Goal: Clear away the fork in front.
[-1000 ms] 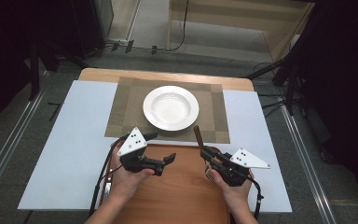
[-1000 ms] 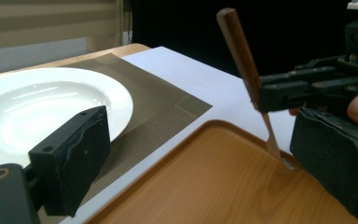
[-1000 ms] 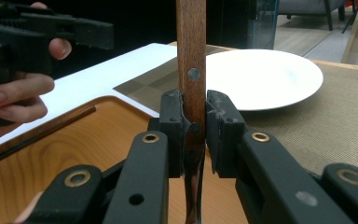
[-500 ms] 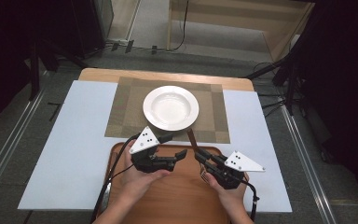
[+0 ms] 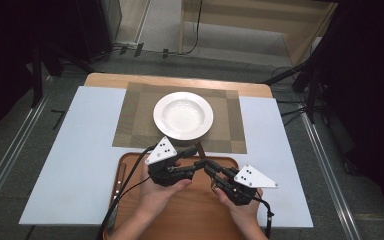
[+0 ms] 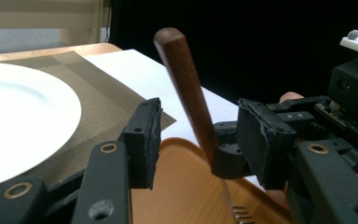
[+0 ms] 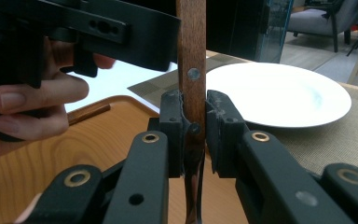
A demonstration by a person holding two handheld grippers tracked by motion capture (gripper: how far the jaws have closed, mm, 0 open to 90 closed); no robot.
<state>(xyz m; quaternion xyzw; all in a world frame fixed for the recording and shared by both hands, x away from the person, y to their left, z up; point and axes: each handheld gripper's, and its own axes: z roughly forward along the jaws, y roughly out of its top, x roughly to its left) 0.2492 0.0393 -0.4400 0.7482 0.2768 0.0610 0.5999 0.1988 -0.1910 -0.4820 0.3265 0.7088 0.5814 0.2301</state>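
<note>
Fork (image 7: 192,88) clamped in right tool (image 7: 195,122), between left tool's (image 6: 200,140) closing jaws.

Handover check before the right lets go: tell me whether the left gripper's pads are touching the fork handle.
Apart. In the left gripper view the fork handle stands between the left gripper pads with open space on both sides; its jaws have just been closing.

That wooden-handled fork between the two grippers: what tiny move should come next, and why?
Probably finish closing the left gripper on the fork. Its fingers have just been closing and flank the handle with gaps on both sides, while the right gripper clamps it lower down, over the tray.
</note>
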